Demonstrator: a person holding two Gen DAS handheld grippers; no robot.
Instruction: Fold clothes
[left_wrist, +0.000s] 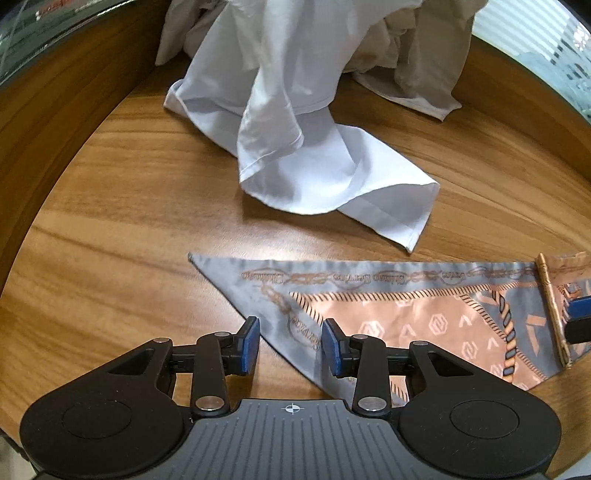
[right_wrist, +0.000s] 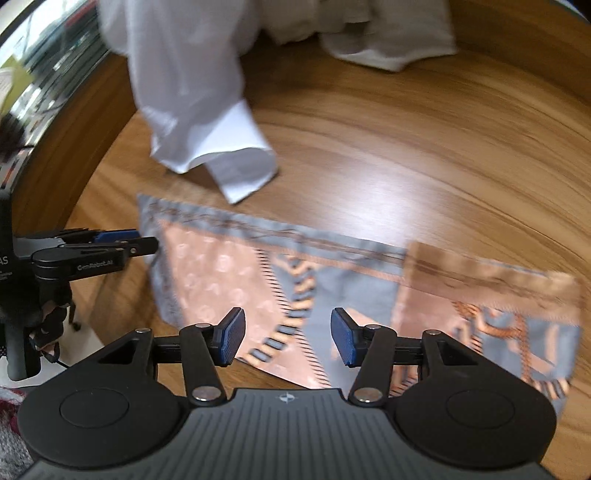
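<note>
Even, bright indoor light; a soft glare patch sits on the wooden table (left_wrist: 110, 206). The left wrist view is sharp, the right wrist view motion-smeared. Fisheye distortion bends both views' edges

Beneath my gripper spreads a wooden tabletop (left_wrist: 122, 206) with warm brown grain, catching a pale sheen of light just ahead of me. Far off to my right stands a window with horizontal blinds (left_wrist: 524, 33), bright with daylight. To my left, beyond the tabletop's edge, the room blurs into clutter I cannot make out.
</note>
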